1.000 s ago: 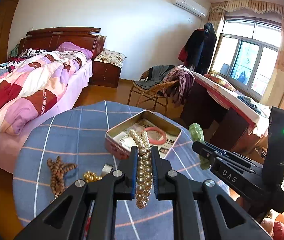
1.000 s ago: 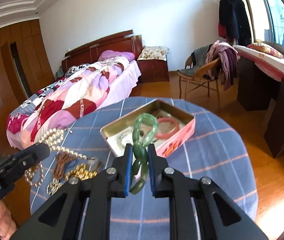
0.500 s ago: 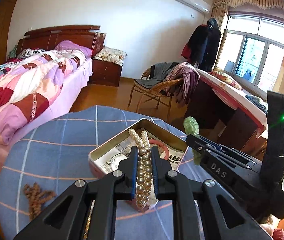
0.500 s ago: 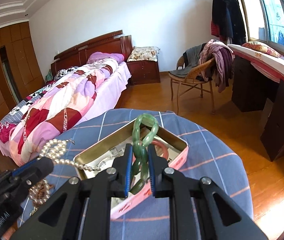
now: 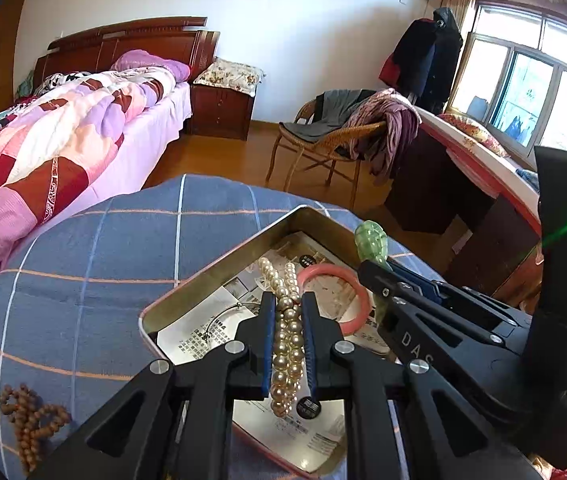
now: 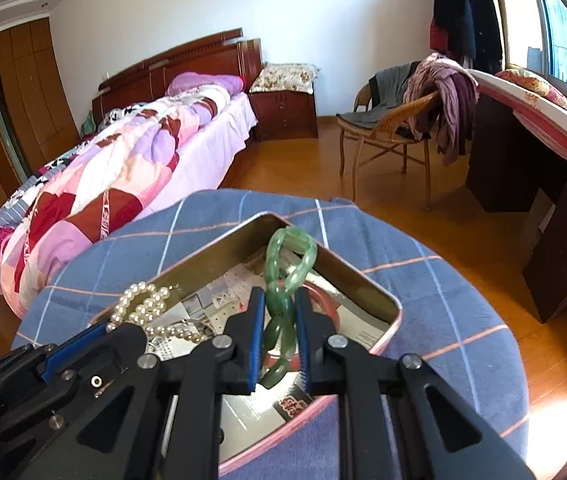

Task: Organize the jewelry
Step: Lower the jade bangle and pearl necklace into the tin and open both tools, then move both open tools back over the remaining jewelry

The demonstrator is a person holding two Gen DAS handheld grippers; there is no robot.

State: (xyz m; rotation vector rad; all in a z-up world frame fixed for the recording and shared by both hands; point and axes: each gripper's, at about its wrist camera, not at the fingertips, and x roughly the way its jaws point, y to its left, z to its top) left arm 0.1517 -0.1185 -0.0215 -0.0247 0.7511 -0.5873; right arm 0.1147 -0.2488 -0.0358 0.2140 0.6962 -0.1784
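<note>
My left gripper (image 5: pixel 286 300) is shut on a pearl necklace (image 5: pixel 285 344), whose loops hang over an open pink tin box (image 5: pixel 219 264). My right gripper (image 6: pixel 279 298) is shut on a green chain-link bracelet (image 6: pixel 283 280), also above the tin (image 6: pixel 363 280). A pink bangle (image 5: pixel 323 276) and a thin silver bangle (image 5: pixel 223 314) lie inside on printed paper. In the left wrist view the right gripper (image 5: pixel 367 268) reaches in from the right with the green bracelet (image 5: pixel 369 240). In the right wrist view the left gripper (image 6: pixel 123 326) and its pearls (image 6: pixel 143 306) show at the lower left.
The tin sits on a round table under a blue checked cloth (image 5: pixel 83 260). A brown bead bracelet (image 5: pixel 29 420) lies on the cloth at the left. Beyond the table are a bed (image 6: pixel 123 168), a wicker chair with clothes (image 6: pixel 403 120) and a desk (image 6: pixel 543 152).
Both grippers have moved forward and down over the tin with the pearls and green bracelet still held. The gold item and part of the bead bracelet have left the left wrist view.
</note>
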